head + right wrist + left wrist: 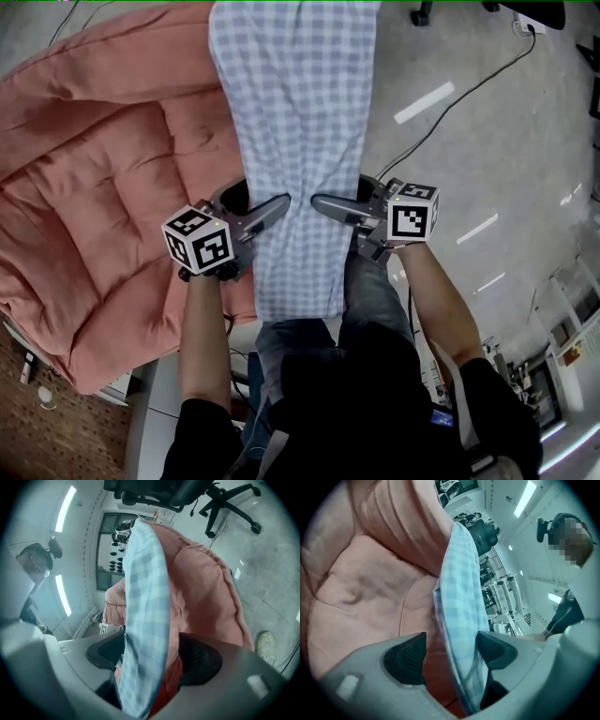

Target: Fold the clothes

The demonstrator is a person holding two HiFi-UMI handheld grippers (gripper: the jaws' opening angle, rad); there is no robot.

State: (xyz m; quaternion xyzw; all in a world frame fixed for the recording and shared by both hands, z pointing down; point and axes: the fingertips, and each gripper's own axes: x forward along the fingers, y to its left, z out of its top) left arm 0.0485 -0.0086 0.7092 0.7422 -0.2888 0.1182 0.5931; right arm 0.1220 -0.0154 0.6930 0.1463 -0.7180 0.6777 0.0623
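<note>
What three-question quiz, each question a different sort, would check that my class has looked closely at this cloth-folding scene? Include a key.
1. True or false: the checked cloth lies on a wooden table.
2. The jaws of the left gripper are: A shut with nothing between them; B apart with the cloth between them; C holding a bottle.
3. What colour is the big cushion?
Key: 1 false; 2 B; 3 pink.

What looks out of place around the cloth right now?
Nothing damaged or spilled. The checked cloth hangs off the pink cushion at its near end; the left tool and right tool straddle its edges, open.
</note>
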